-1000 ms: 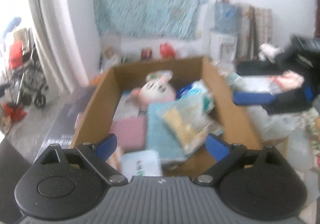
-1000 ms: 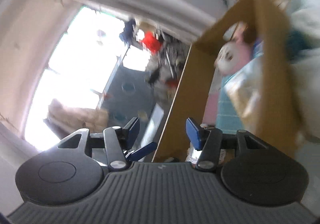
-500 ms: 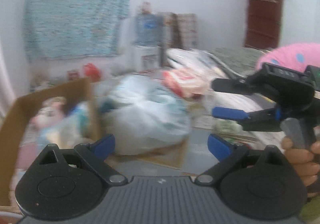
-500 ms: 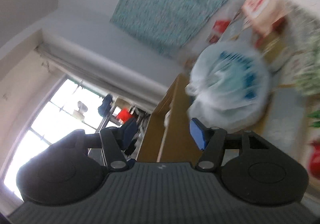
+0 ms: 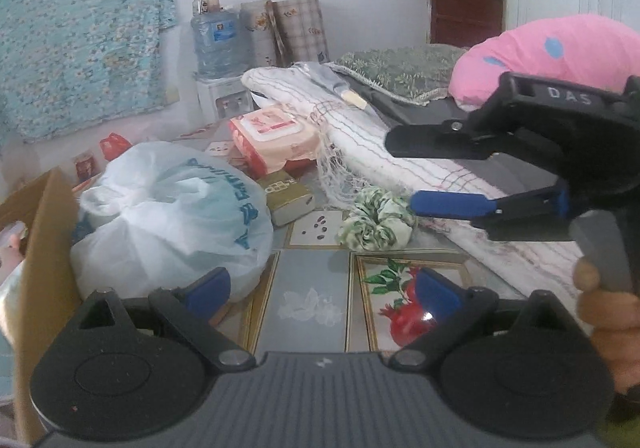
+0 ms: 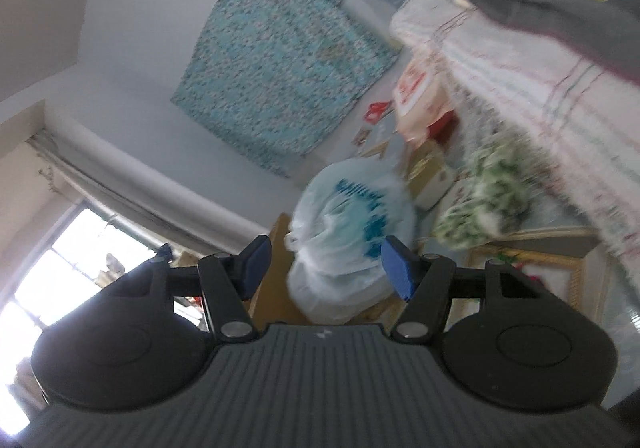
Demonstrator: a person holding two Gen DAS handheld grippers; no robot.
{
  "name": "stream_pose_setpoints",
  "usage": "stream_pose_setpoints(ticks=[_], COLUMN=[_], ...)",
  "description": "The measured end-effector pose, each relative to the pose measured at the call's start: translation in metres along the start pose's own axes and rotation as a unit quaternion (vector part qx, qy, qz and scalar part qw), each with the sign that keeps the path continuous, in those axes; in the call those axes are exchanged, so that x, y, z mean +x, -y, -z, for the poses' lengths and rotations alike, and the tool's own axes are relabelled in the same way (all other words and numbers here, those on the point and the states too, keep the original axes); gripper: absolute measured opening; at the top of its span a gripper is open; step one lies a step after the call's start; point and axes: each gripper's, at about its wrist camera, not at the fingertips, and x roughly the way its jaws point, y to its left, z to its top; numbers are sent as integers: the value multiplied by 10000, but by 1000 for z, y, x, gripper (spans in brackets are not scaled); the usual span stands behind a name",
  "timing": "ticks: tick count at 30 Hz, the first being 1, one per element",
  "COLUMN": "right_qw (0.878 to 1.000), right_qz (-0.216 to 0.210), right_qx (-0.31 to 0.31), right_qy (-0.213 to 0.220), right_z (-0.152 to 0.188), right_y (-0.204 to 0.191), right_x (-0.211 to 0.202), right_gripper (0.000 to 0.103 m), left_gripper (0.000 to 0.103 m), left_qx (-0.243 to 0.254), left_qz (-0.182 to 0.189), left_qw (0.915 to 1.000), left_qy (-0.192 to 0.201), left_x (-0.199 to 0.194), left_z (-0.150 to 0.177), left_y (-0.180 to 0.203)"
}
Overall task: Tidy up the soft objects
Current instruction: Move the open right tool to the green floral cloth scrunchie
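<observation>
My left gripper (image 5: pixel 322 284) is open and empty above the patterned floor. A tied white plastic bag (image 5: pixel 172 215) sits just ahead on the left, beside the cardboard box (image 5: pixel 44 248). A green-and-white scrunchie (image 5: pixel 376 224) lies on the floor ahead. My right gripper (image 5: pixel 404 175) is open, turned on its side, with its lower finger close to the scrunchie. In the right wrist view the right gripper (image 6: pixel 326 266) is open and empty, with the bag (image 6: pixel 352 236) and the scrunchie (image 6: pixel 488 195) beyond it.
A pink wipes pack (image 5: pixel 272 135) and a small olive box (image 5: pixel 288 195) lie behind the bag. A fringed white blanket (image 5: pixel 384 151), a dark garment and a pink pillow (image 5: pixel 560 47) lie on the right. A water dispenser (image 5: pixel 218 59) stands by the wall.
Both views have swung right, from the open box full of soft items to the floor beside it. The right gripper has come in near the scrunchie. Both grippers stay open.
</observation>
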Motion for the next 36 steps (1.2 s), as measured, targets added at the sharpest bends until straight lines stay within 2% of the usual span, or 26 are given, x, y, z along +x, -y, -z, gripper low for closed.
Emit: stream_pose_setpoints(ticks=[4,10,17,19,21,22,24,25,27,36], right_qw=[9996,9986,9983,9982,9981,9980,9980,9980,9980,9984], right_qz=[264,512,570,588,598,601,602,599,590,523], right_qx=[35,-16,43,94,130,144,160,158,166,198], right_qy=[60,114,101,96,95,97,107,115,132,17], right_z=[-5,-17,-28,-29,-30,-30,-30,-30,-31,-23], right_y=[13,24,34,37,40,39,40,40,40,38], right_x=[9,20,27,26,25,24,21,20,19,20], right_gripper=[59,56,57,57,57,57,57,57,58,58], left_gripper=[97,82,73,65,46,39,18,15,11,10], left_qx=[63,186,-6,-77,-170,-204,-319,-335,-328,-507], left_qz=[-24,49,531,657,725,750,803,807,732,638], left_qw=[10000,9998,9978,9965,9953,9947,9937,9936,9945,9939], left_qy=[-9,-63,-395,-506,-624,-673,-719,-714,-674,-748], left_x=[25,62,103,113,122,125,127,127,124,97], left_z=[-5,-15,-26,-28,-28,-28,-27,-27,-27,-16], left_y=[1,7,13,14,15,15,13,13,12,-1])
